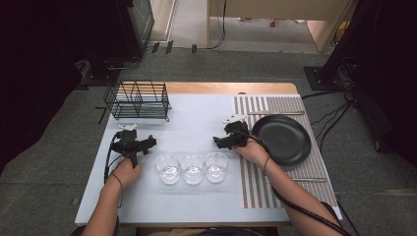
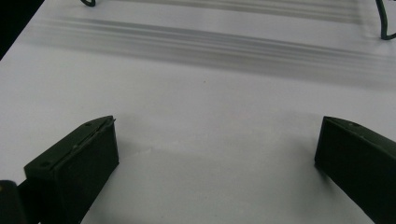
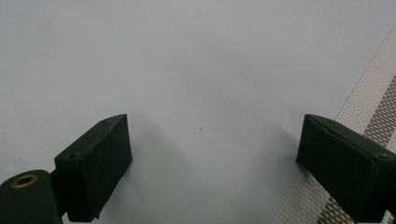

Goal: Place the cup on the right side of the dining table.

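Three clear glasses stand in a row near the middle front of the white table. A black plate lies on a striped placemat at the right. A black wire rack stands at the back left. My left gripper rests low on the table in front of the rack; its jaws stand wide apart over bare white surface, so the left gripper is open and empty. My right gripper sits between the glasses and the plate, and the right gripper is open and empty too.
The rack's wire feet and its striped shadow lie ahead in the left gripper view. The placemat's edge runs beside the right jaw in the right gripper view. Chopsticks or thin utensils lie at the mat's far end. Cables trail on the floor at right.
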A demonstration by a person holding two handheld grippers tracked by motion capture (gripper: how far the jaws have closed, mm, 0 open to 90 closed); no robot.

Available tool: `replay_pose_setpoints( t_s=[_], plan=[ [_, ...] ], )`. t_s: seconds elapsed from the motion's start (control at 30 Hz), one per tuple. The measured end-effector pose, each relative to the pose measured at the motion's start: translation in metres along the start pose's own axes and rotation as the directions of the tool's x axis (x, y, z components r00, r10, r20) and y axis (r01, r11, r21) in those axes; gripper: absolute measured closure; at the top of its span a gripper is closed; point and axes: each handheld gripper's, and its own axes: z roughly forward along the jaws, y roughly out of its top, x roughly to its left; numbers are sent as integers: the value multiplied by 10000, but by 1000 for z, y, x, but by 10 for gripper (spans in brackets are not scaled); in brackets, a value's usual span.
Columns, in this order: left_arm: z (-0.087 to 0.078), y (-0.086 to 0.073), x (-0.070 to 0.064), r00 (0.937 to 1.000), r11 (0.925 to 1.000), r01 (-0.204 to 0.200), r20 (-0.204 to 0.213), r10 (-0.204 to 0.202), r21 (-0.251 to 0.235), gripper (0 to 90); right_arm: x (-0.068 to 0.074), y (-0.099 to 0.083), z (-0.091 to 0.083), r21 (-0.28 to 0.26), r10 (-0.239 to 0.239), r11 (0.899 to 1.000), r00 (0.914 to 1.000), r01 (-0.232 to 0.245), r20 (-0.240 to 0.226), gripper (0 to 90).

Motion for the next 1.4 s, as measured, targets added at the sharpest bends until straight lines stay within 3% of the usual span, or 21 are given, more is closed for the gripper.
replay_pose_setpoints(
  t_s=[0.4, 0.53, 0.6, 1.4],
  plan=[
    [0, 0, 0, 10000, 10000, -2, -4, 3, 17, 0, 4, 1, 1, -127, -106, 9999, 9999, 105, -41, 136],
    [0, 0, 0, 10000, 10000, -4, -1, 4, 16, 0, 5, 2, 2, 43, 244, 9997, 9985, -247, 494, 42],
    [0, 0, 0, 10000, 10000, -1, -2, 1, 18, 0, 5, 2, 3, 96, 399, 9991, 9982, -403, 446, 48],
    [0, 0, 0, 10000, 10000, 2, -13, -2, 8, 0, 4, 2, 3, 73, 336, 9994, 9989, -339, 312, 57]
  ],
)
